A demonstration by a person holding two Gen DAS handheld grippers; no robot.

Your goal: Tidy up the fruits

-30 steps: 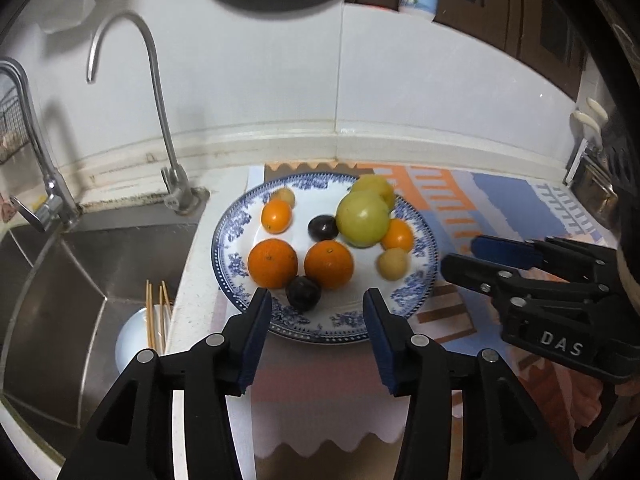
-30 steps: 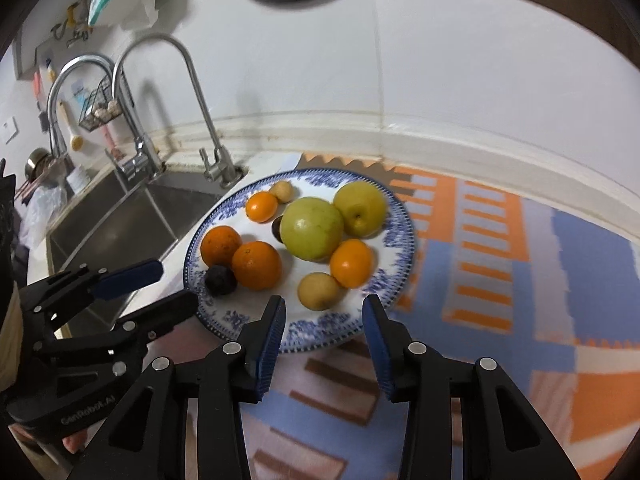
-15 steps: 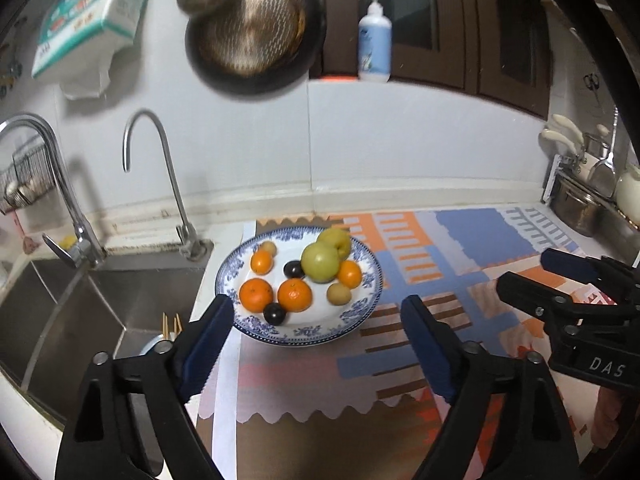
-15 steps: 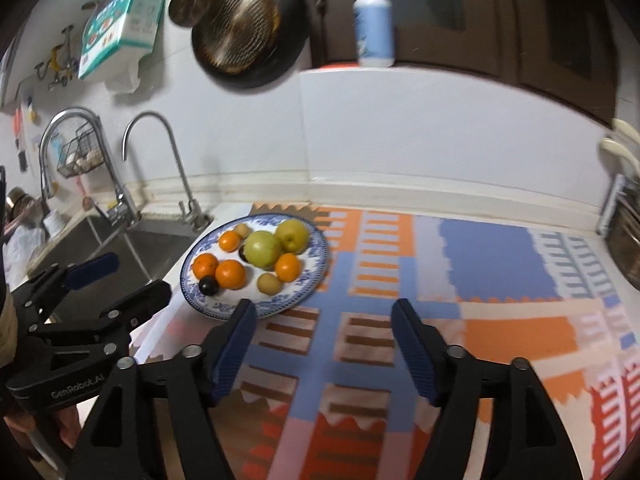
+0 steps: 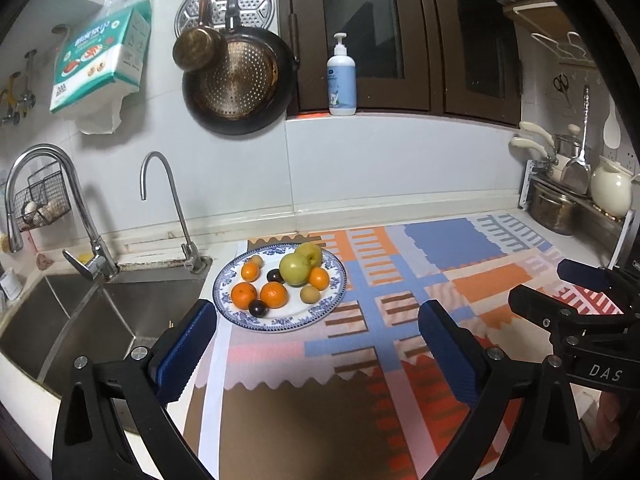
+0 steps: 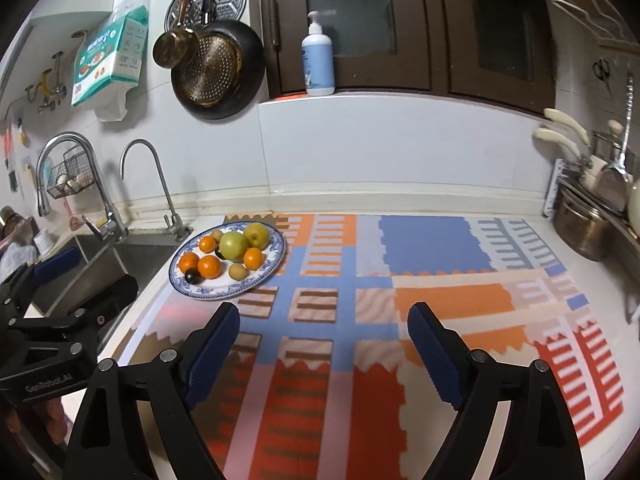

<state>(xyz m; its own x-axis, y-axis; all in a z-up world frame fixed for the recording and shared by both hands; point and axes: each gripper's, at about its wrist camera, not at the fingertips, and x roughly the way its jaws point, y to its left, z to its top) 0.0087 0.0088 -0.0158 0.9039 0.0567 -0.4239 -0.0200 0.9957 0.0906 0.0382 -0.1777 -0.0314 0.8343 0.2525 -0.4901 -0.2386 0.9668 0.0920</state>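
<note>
Your left hand-held gripper (image 5: 316, 332) fills the lower part of the left wrist view with its blue-padded fingers (image 5: 188, 344) spread wide and nothing between them; your right hand-held gripper (image 6: 322, 334) occupies the lower part of the right wrist view in the same spread, unloaded state. Each gripper also appears at the edge of the other's view: the right one at the right edge of the left wrist view, the left one at the left edge of the right wrist view. The fruits lie together on a blue-and-white plate (image 5: 320, 312), just left of centre in the left wrist view, well beyond both sets of fingertips. On the plate you see a large green fruit (image 5: 295, 269) touching a yellow-green one (image 5: 310, 253) behind it, four oranges (image 5: 274, 294) of differing size, two dark round fruits (image 5: 257, 308) and two small tan fruits (image 5: 309, 293). The plate rests on the left end of a patterned mat (image 5: 420, 280) in orange, blue and red that covers the worktop (image 5: 280, 224). A steel sink (image 5: 80, 312) with two taps (image 5: 168, 208) lies just left of the plate. A pan (image 5: 240, 84) and a strainer hang on the wall at upper centre, and a pump bottle (image 5: 341, 76) stands on the ledge to their right.
</note>
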